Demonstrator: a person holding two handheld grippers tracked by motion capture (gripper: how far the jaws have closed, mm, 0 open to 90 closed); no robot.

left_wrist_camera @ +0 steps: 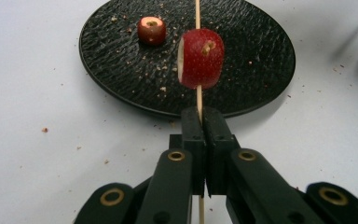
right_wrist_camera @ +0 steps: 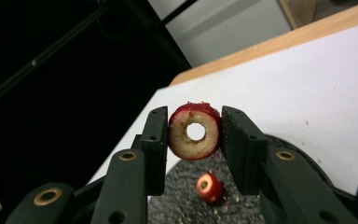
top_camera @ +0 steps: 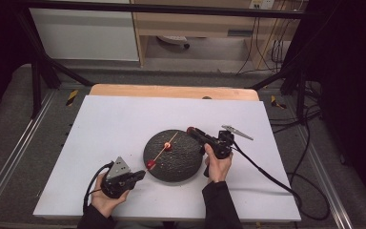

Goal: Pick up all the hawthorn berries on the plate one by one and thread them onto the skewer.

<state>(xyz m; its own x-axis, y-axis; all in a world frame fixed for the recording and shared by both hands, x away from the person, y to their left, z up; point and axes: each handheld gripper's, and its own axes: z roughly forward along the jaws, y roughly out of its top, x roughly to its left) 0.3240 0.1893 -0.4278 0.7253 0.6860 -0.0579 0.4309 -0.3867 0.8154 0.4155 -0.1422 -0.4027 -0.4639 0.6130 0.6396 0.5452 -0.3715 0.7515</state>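
Jaws of the left gripper (left_wrist_camera: 199, 122) are clamped flat together on a thin wooden skewer (left_wrist_camera: 198, 100), which runs up between them and already carries one red cored fruit piece (left_wrist_camera: 201, 59) just above the tips, over the near rim of the round black textured plate (left_wrist_camera: 121, 74). Jaws of the right gripper (right_wrist_camera: 195, 135) pinch a second red-skinned fruit ring with a pale cut face and a central hole (right_wrist_camera: 195, 131), held above the plate. A third small red fruit piece (left_wrist_camera: 151, 29) lies on the plate. Judged step: threading the held ring onto the skewer. To do it well, the hole should be lined up squarely with the skewer's free end and pushed along its axis, with the left grip steady; side load could snap the stick or split the ring. In the high view, both forearms enter from below, left hand (top_camera: 106, 200) low near the table edge, right hand (top_camera: 218, 167) beside the plate.
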